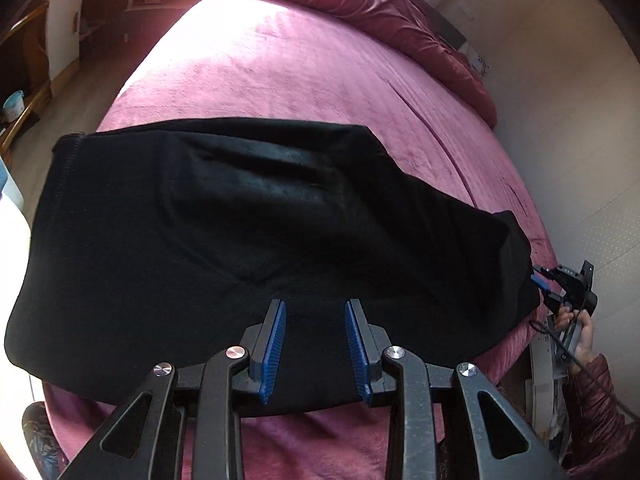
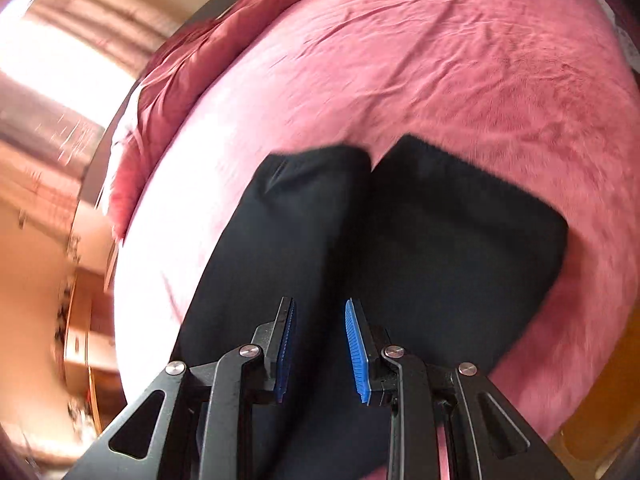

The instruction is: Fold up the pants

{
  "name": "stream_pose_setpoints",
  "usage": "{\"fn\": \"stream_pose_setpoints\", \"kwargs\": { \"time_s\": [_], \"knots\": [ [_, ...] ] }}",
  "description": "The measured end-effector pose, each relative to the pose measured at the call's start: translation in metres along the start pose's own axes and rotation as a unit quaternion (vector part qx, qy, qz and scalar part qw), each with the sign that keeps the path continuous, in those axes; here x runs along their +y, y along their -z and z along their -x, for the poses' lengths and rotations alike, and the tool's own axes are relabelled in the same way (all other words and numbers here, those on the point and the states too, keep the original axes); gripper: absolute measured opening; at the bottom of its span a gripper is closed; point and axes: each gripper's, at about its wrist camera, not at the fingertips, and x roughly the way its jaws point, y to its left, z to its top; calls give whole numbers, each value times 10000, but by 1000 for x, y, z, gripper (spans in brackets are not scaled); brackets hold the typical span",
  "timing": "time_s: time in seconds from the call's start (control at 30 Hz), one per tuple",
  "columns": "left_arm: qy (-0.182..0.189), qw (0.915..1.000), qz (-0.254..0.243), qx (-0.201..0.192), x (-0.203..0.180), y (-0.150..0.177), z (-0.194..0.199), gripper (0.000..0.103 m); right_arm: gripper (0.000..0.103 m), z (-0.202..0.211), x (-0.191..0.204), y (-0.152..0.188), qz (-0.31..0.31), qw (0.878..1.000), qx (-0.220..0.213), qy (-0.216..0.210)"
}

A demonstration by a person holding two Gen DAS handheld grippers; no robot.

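Note:
Black pants [image 1: 248,232] lie folded across the near part of a pink bed [image 1: 304,72]. My left gripper [image 1: 315,308] is open, its blue pads just above the pants' near edge, holding nothing. My right gripper shows at the right edge of the left wrist view [image 1: 538,284], by the pants' right end, held in a hand. In the right wrist view the pants [image 2: 400,248] lie below my right gripper [image 2: 320,304], which is open and empty; the cloth shows as two panels side by side. That view is blurred.
A crumpled red quilt [image 1: 384,12] lies along the bed's far edge by the wall. Wooden furniture [image 1: 60,32] and a small blue bucket [image 1: 13,103] stand on the floor to the left. The pink blanket [image 2: 460,60] stretches beyond the pants.

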Motion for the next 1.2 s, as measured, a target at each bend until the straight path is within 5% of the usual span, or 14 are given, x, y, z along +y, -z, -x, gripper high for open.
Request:
{"fn": "stream_pose_setpoints", "kwargs": {
  "time_s": [0.27, 0.33, 0.47, 0.7, 0.9, 1.2],
  "knots": [
    [-37, 9989, -226, 406, -21, 8, -23, 31, 27, -31, -9, -52, -626, 9966, -305, 448],
    [-75, 9986, -263, 455, -24, 8, -27, 31, 26, -35, -2, -60, -491, 9966, -293, 595],
    [-70, 9983, -265, 519, -29, 7, -35, 31, 9, -33, 26, -62, 112, 9956, -361, 855],
    [37, 9978, -374, 546, -29, -1, -42, 31, 8, 25, 56, -54, 657, 9906, -746, 942],
    [122, 9976, -428, 530, -19, 2, -35, 31, 8, 64, 16, -40, 415, 9889, -823, 1163],
    [60, 9968, -525, 596, -24, -2, -34, 31, 8, 35, -52, -18, -196, 9886, -383, 1441]
  ]
}}
